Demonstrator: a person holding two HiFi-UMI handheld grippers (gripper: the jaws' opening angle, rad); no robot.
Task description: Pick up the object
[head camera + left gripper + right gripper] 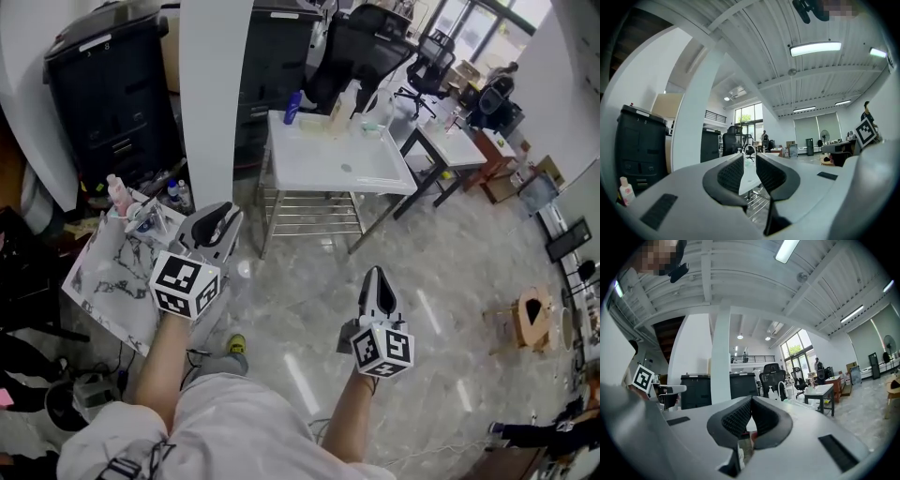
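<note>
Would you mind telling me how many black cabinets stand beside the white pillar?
2. In the head view, one black cabinet stands left of the white pillar, the other right of it; more could be hidden behind it.

- Left gripper (pixel 221 216): had a pale grey shell, black ribbed pads (pixel 730 176) and a black-and-white marker cube (pixel 185 284).
- Right gripper (pixel 376 277): was built alike, with its own cube (pixel 382 350).
- Shirt (pixel 234 422): was white and loose.

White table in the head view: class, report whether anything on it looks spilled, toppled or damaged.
Nothing stands out. The white table shows no spill; the blue bottle and clear bottles at its far edge stand upright. A tiny dark spot mid-table is too small to identify.
</note>
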